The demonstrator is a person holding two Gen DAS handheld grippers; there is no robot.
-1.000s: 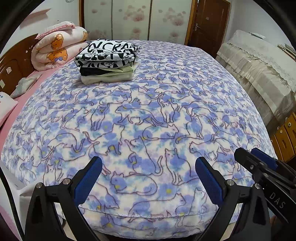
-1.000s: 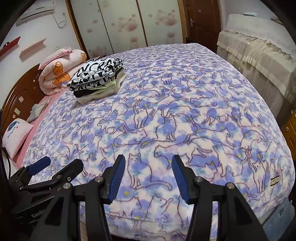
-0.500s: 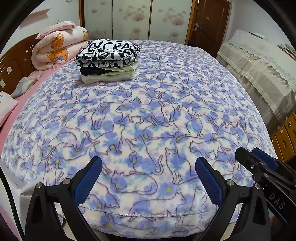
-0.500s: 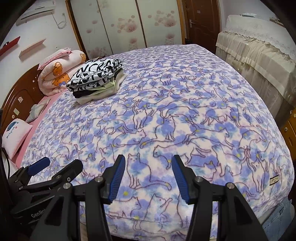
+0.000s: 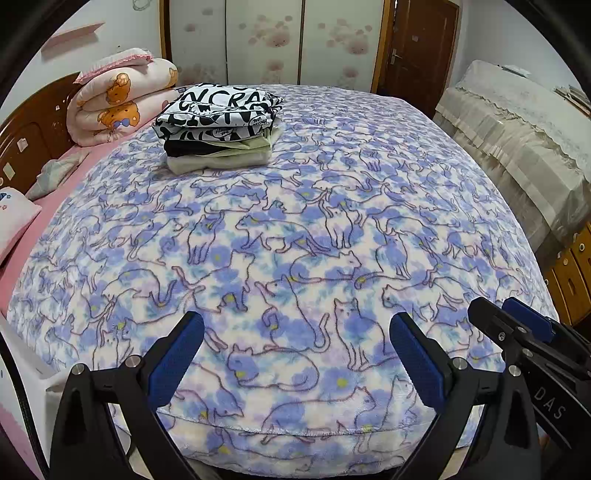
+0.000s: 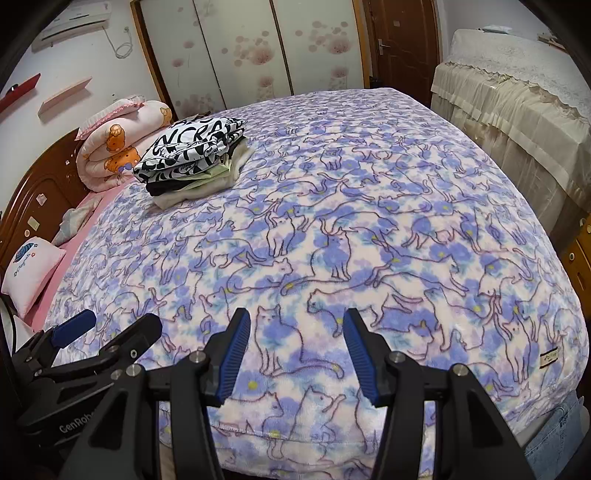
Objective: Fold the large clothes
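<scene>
Over the near edge of the cat-print blanket both grippers hang with nothing between their blue pads: the left gripper spread wide, the right gripper parted less. At far left on the blanket sits a stack of folded clothes, perhaps four garments, just beside a rolled bear-print quilt.

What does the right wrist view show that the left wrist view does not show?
Only the right wrist view shows the air conditioner on the wall and the small label on the blanket's edge. Only the left wrist view shows the wooden drawers clearly. Both show the cat-print blanket, the stack of folded clothes, the rolled bear quilt, and the left gripper and right gripper, both open and empty.
</scene>
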